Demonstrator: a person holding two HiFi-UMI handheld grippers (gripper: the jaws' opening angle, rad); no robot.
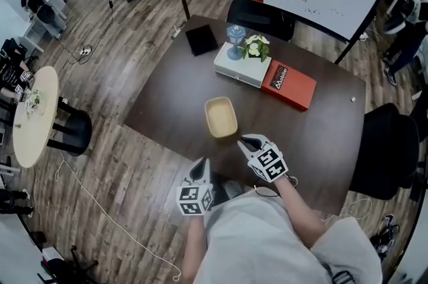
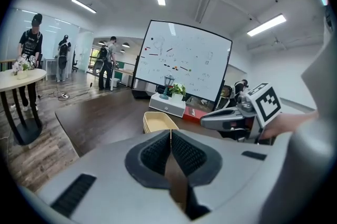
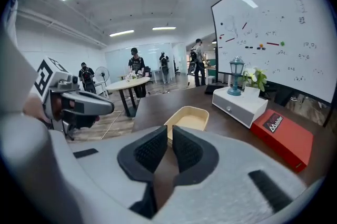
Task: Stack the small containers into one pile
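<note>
The cream containers (image 1: 221,117) sit nested in one pile near the middle of the dark bench (image 1: 160,109). Both grippers are off the pile. The left gripper (image 1: 201,166) has its jaws pressed together, empty. The right gripper (image 1: 245,141), just beside the near corner, has its jaws a sliver apart, holding nothing.

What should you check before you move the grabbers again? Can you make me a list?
1. Containers in one pile: ok. One yellow pile stands on the table, with no loose container in view.
2. Left gripper empty: ok. Jaws together, nothing between.
3. Right gripper empty: ok. Jaws slightly apart, nothing between.
4. Grippers clear of the pile: ok. Both are short of it.
5. Pile nested evenly: cannot tell.
6. Red box clear of the pile: ok.
</note>
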